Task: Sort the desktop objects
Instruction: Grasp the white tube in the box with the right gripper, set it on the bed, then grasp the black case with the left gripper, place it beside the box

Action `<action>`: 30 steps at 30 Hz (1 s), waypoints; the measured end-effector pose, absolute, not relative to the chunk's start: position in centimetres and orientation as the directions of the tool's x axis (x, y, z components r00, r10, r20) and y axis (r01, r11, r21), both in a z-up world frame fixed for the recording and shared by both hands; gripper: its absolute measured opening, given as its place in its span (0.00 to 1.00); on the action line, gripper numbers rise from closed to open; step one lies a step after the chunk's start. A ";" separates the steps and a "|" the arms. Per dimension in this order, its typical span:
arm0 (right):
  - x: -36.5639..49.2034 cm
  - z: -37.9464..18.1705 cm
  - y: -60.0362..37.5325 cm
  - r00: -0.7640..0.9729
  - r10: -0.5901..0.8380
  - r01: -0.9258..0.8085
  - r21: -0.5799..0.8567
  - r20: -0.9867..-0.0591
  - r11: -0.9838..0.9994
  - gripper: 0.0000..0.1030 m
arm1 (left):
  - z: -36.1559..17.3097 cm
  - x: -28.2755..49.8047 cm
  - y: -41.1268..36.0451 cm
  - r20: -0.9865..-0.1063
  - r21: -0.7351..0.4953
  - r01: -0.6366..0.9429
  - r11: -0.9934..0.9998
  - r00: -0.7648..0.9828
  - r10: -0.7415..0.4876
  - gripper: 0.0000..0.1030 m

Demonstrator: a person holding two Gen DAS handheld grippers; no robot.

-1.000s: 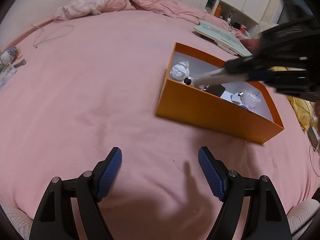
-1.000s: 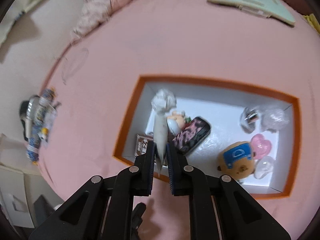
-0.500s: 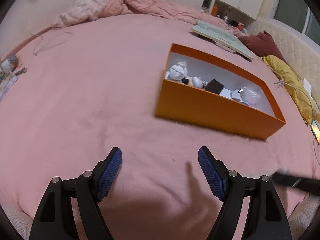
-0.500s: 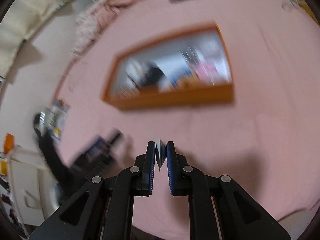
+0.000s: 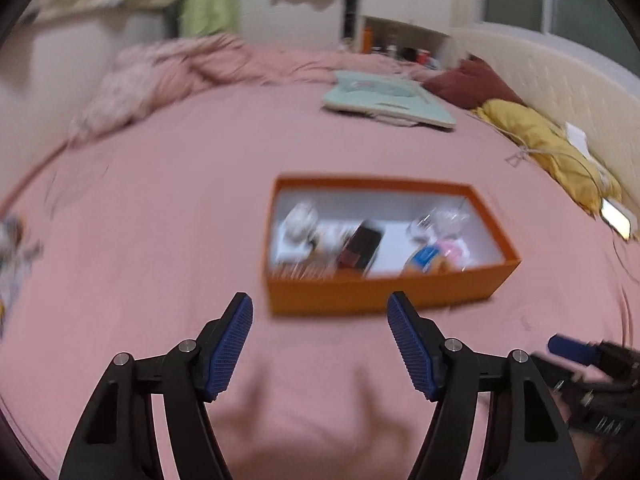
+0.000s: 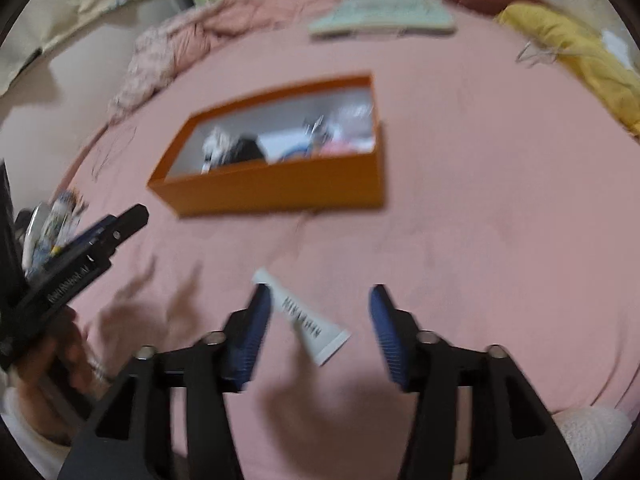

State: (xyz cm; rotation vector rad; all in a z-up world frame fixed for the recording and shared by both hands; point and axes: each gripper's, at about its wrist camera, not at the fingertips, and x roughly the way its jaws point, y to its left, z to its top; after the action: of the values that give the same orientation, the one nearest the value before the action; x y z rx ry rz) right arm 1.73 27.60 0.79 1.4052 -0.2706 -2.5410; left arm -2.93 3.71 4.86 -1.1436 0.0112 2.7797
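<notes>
The right claw point(image 6: 316, 312) has just been opening; its blue pads stand apart around a white tube point(image 6: 302, 316), which lies slantwise between them on the pink bed point(image 6: 480, 240), seemingly clear of both. Dark lettering runs along the tube, too blurred to read. The orange box point(image 6: 276, 188) sits at twelve o'clock from it, holding small toys and trinkets. The left claw point(image 5: 320, 340) has just been narrowing, yet gapes with nothing between its pads. Its side bears white print, unreadable.
</notes>
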 end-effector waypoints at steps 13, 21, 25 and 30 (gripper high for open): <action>0.1 0.2 26.9 -0.482 -0.444 0.130 0.439 -0.755 -0.889 0.60 | 0.5 -14.4 10.7 -0.882 0.054 -0.306 -0.950 -0.460 0.098 0.32; -0.4 -0.2 27.4 -0.462 -0.488 0.108 0.499 -0.741 -0.860 0.60 | -0.7 -13.7 12.1 -0.869 0.222 -0.372 -0.902 -0.494 -0.010 0.24; -0.3 -0.2 27.2 -0.460 -0.489 0.112 0.497 -0.741 -0.860 0.60 | -1.2 -15.4 9.1 -0.901 0.112 -0.286 -0.952 -0.434 0.024 0.33; -0.1 -0.1 27.2 -0.465 -0.478 0.107 0.489 -0.745 -0.866 0.60 | -1.0 -14.2 9.9 -0.901 0.136 -0.356 -0.925 -0.432 0.034 0.31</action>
State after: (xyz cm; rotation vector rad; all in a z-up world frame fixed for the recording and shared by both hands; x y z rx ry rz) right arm -0.14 27.19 -0.14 1.3784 -0.5395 -2.3635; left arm -14.21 9.93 -1.04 -1.5220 0.4532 2.4343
